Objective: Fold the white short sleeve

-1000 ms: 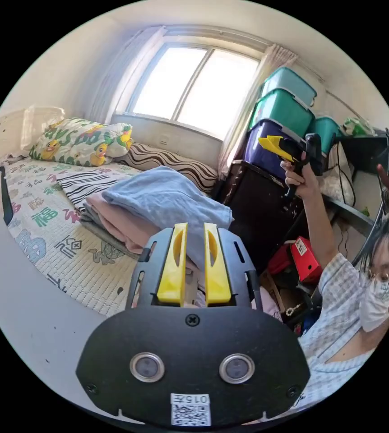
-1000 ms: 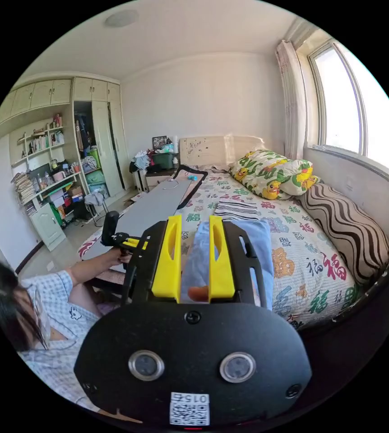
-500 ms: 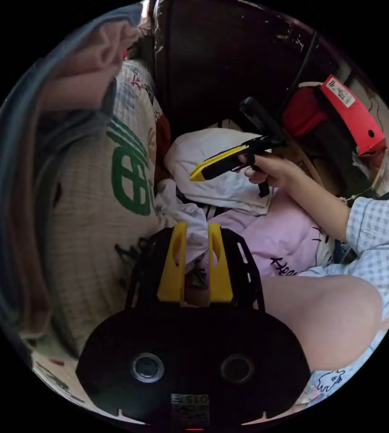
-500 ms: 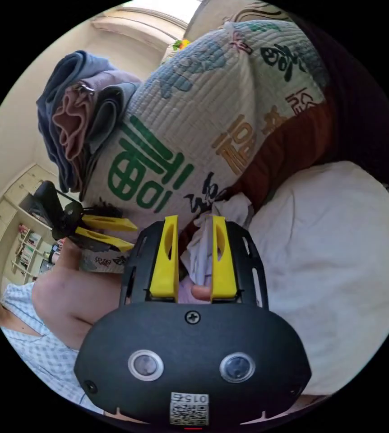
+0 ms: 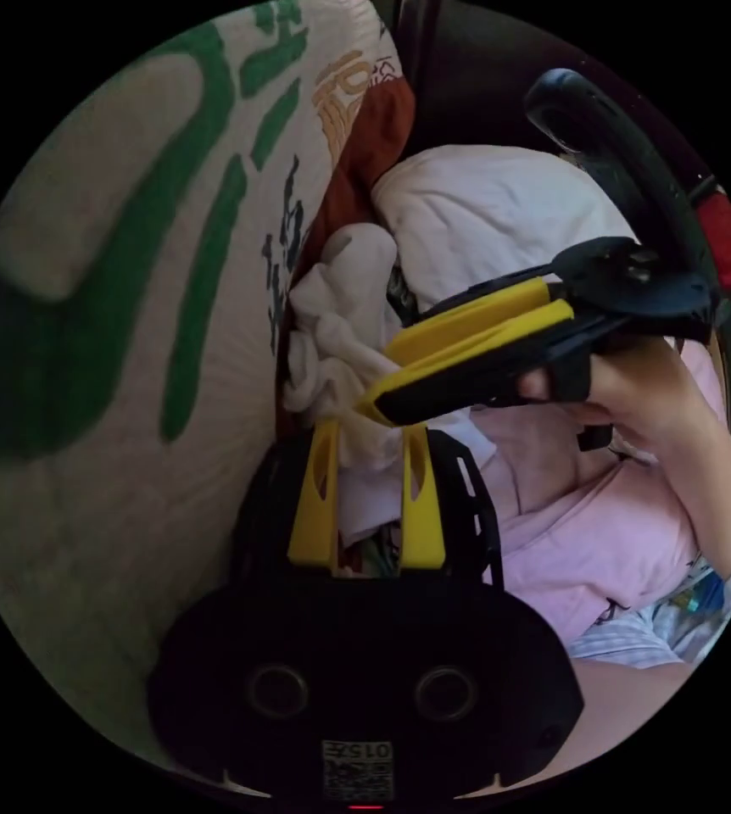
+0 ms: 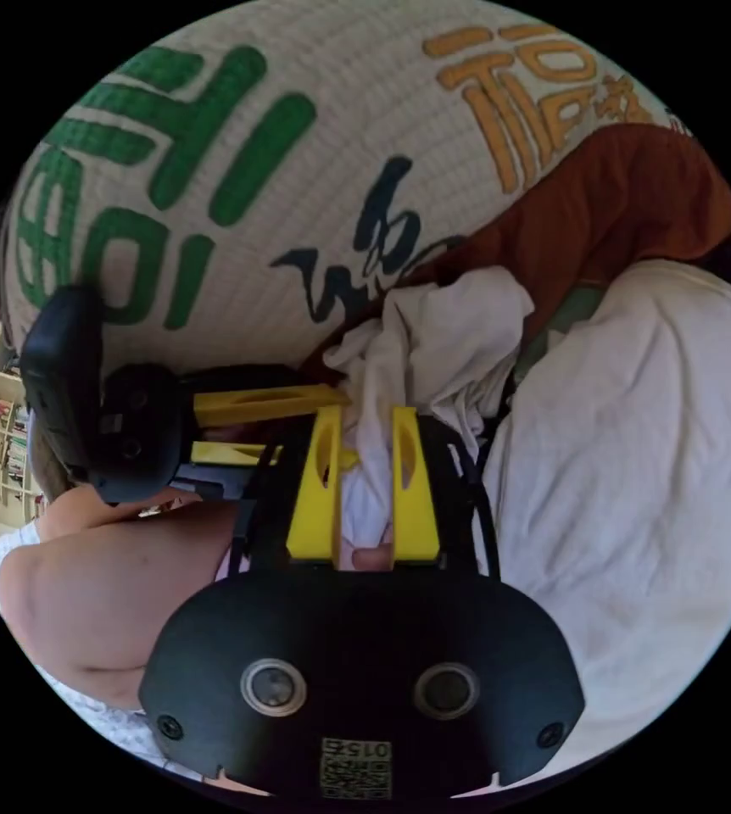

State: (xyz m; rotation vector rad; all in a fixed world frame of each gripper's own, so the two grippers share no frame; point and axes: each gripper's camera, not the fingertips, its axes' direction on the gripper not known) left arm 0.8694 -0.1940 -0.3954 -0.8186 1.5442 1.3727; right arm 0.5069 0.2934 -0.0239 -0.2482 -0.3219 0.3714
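Note:
The white short sleeve (image 5: 340, 322) lies crumpled in the gap between the bed's edge and a white bundle (image 5: 484, 203). My left gripper (image 5: 371, 426) is open, with a fold of the white cloth lying loosely between its yellow jaws. My right gripper (image 5: 371, 407) reaches in from the right in a hand, its jaws drawn together on the same garment. In the right gripper view the white short sleeve (image 6: 442, 339) runs down between the jaws of my right gripper (image 6: 366, 413), which press on it. My left gripper (image 6: 344, 428) comes in from the left, jaws apart.
The bed's quilt (image 6: 255, 170), printed with green and orange characters, bulges over a brown-red sheet (image 6: 628, 212). The big white bundle (image 6: 637, 475) crowds the right side. A pink garment (image 5: 603, 543) lies under the hand, and a bare leg (image 6: 111, 610) is close below.
Both grippers have come down from above the bed into the gap beside it and closed in on the crumpled white garment. The right jaws have narrowed on it.

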